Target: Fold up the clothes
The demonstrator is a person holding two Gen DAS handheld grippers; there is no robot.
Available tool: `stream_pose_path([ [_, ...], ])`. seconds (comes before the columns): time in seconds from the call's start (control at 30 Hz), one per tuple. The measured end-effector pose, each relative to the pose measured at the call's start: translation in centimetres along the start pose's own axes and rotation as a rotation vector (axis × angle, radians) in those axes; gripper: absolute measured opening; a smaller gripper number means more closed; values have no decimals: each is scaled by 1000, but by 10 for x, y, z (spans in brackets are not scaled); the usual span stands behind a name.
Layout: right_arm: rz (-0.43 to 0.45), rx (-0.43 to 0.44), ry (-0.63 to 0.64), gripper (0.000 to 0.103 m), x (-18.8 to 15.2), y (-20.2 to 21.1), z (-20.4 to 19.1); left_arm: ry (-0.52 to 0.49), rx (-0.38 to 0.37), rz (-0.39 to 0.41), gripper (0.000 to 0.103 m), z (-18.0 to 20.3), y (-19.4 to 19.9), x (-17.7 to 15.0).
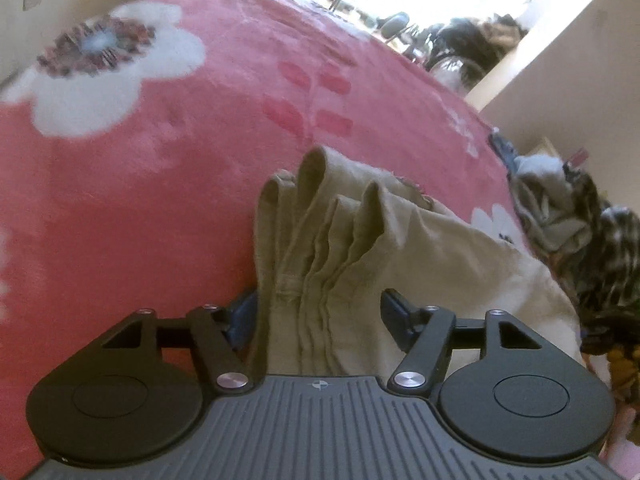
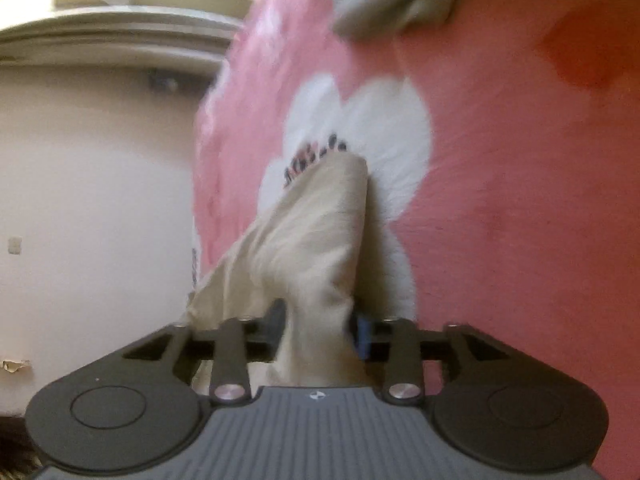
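Left wrist view shows our left gripper (image 1: 320,312) with a pleated bunch of the beige garment (image 1: 320,240) between its fingers, which stand fairly wide, so we cannot tell whether they truly pinch it. Ahead of the tool the cloth runs forward and off to the right over the pink floral blanket (image 1: 160,200), toward a heap of other clothes (image 1: 580,240). Our right gripper (image 2: 320,320) is clamped on another part of the beige garment (image 2: 320,232), its free corner pointing straight ahead. Both tools carry cloth, so the span between them decides any fold.
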State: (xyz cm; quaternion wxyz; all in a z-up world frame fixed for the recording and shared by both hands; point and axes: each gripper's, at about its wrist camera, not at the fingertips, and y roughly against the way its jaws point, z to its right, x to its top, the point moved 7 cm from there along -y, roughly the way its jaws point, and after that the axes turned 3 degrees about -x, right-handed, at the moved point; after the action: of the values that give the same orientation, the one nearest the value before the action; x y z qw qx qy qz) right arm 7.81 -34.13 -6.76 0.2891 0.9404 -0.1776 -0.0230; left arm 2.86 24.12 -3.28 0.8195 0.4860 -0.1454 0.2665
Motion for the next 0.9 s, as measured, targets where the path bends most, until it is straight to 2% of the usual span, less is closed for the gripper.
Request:
stream_pose_path([
  [0.1, 80, 14, 6, 44, -26, 36, 5, -43, 57, 56, 68, 10, 43, 13],
  [0.13, 98, 15, 5, 44, -36, 43, 8, -54, 54, 96, 68, 20, 54, 23],
  [0.2, 120, 15, 6, 44, -52, 54, 15, -83, 18, 149, 69, 46, 59, 39],
  [0.27, 119, 8, 15, 44, -58, 54, 24, -134, -78, 147, 71, 85, 43, 51],
  [0.3, 114, 0, 20, 44, -59, 36, 19, -163, -129, 133, 71, 105, 29, 55],
  [0.4, 75, -14, 50, 44, -55, 6, 16, -262, -267, 9, 71, 175, -41, 56],
  [0.5, 62, 0, 76, 43, -53, 2, 15, -351, -306, -142, 72, 239, -123, 46],
  [0.63, 71, 13, 101, 43, -57, 8, 13, -515, -288, -334, 72, 305, -214, 31],
  [0.8, 66, 24, 99, 43, -54, 4, 18, -549, -274, -472, 69, 341, -265, -3],
  [0.9, 62, 31, 98, 43, -52, 1, 21, -633, -284, -434, 53, 348, -269, -24],
])
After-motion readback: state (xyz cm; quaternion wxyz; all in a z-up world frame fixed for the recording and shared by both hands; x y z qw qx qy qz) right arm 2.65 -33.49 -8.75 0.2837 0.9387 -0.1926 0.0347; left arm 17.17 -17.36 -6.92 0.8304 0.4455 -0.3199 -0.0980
